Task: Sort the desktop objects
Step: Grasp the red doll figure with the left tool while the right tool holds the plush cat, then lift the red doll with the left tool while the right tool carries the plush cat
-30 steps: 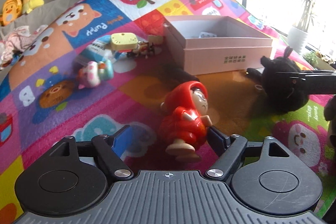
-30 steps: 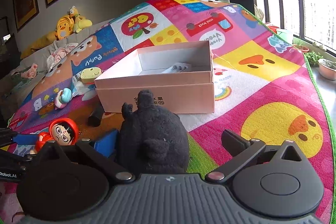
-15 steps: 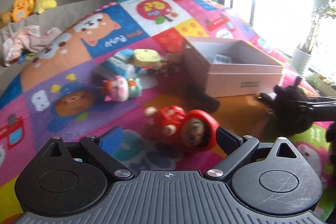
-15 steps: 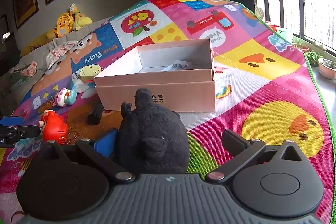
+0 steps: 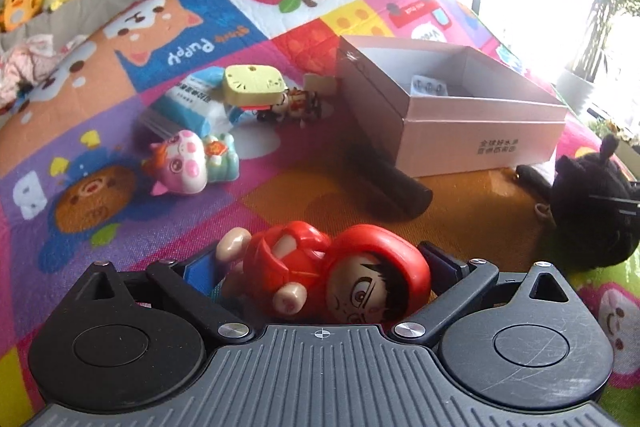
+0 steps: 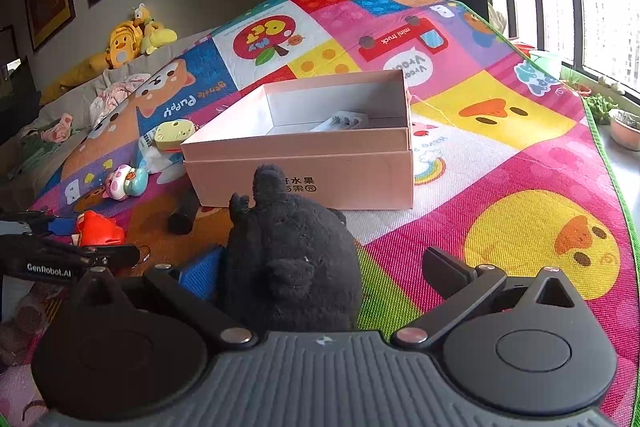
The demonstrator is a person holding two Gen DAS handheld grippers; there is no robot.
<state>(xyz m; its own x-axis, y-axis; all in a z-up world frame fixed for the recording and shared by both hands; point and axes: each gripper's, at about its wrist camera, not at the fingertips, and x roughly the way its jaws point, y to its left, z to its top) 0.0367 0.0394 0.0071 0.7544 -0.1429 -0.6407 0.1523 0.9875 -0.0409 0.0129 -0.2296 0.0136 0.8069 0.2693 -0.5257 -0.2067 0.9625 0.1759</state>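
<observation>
Two claws are mine, one in each hand, both low over a colourful play mat point(image 6: 520, 163). My left claw point(image 5: 320, 267) stands spread wide, and a red-hooded doll point(image 5: 340, 275) lies on its side on the mat between the two fingers, its head toward the right finger and its feet toward the left; whether the pads touch it I cannot tell, but they do not squeeze it. My right claw point(image 6: 320, 267) is also spread, with a black plush toy point(image 6: 292, 259) sitting upright between its fingers, close against the blue pad of the left finger and well clear of the right one, so nothing is gripped there either. Beyond both toys stands an open pink box point(image 6: 304, 163) with a small white item point(image 6: 344, 121) inside. A dark cylinder point(image 5: 388, 183) lies on the mat just beside the box's near corner. Farther left I see a pink pig toy point(image 5: 188, 163) on its side, a yellow cat-faced block point(image 5: 252, 85) resting on a blue-and-white packet point(image 5: 188, 103), and a little figure point(image 5: 292, 105) just beside them. A yellow plush duck point(image 6: 124, 39) sits far off by the wall.
</observation>
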